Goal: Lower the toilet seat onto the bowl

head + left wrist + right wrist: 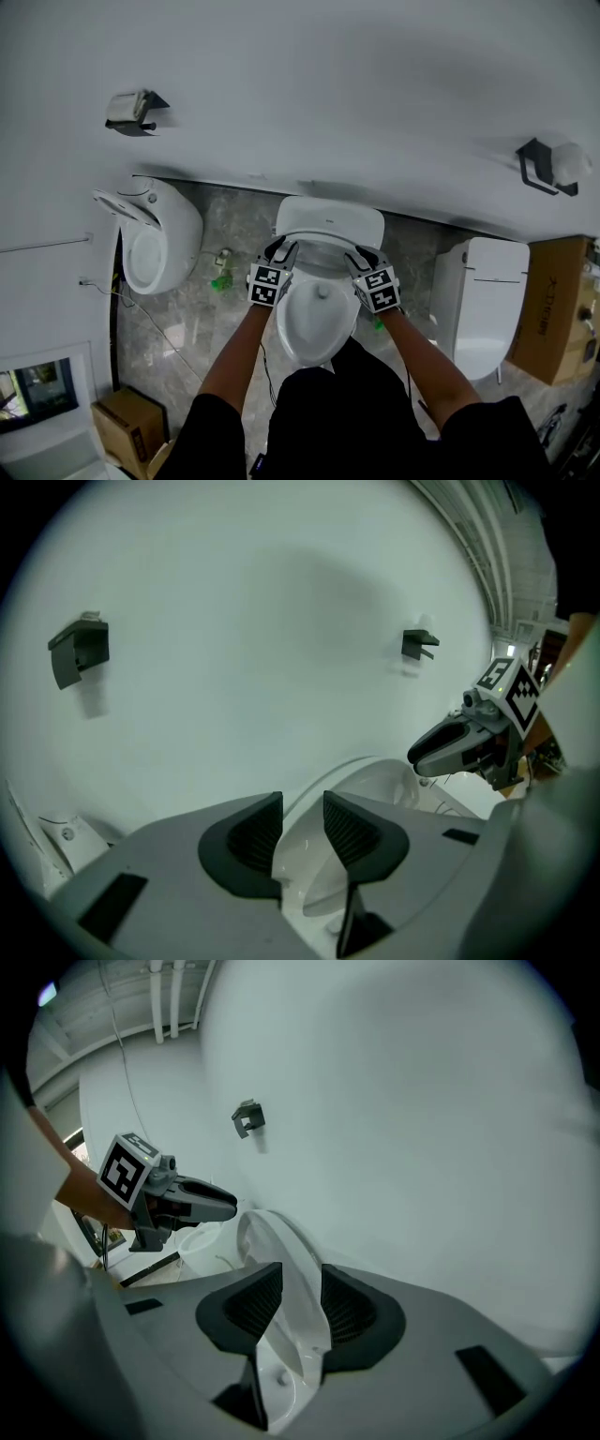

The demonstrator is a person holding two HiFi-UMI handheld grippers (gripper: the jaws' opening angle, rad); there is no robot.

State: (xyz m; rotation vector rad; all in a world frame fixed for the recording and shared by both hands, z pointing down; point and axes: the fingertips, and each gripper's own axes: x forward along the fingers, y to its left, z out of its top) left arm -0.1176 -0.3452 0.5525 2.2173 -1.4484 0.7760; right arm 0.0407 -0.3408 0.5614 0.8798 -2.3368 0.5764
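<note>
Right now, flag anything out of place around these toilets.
A small green object lies loose on the floor tiles between the left toilet and the middle toilet, beside a small white item. Nothing looks spilled or broken.

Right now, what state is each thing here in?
Seat: tilted up, not lowered yet.
Bowl: uncovered.
Left tool: open, seat edge between its jaws.
Right tool: open, seat edge between its jaws.
Left toilet: lid up.
Right toilet: lid down.
</note>
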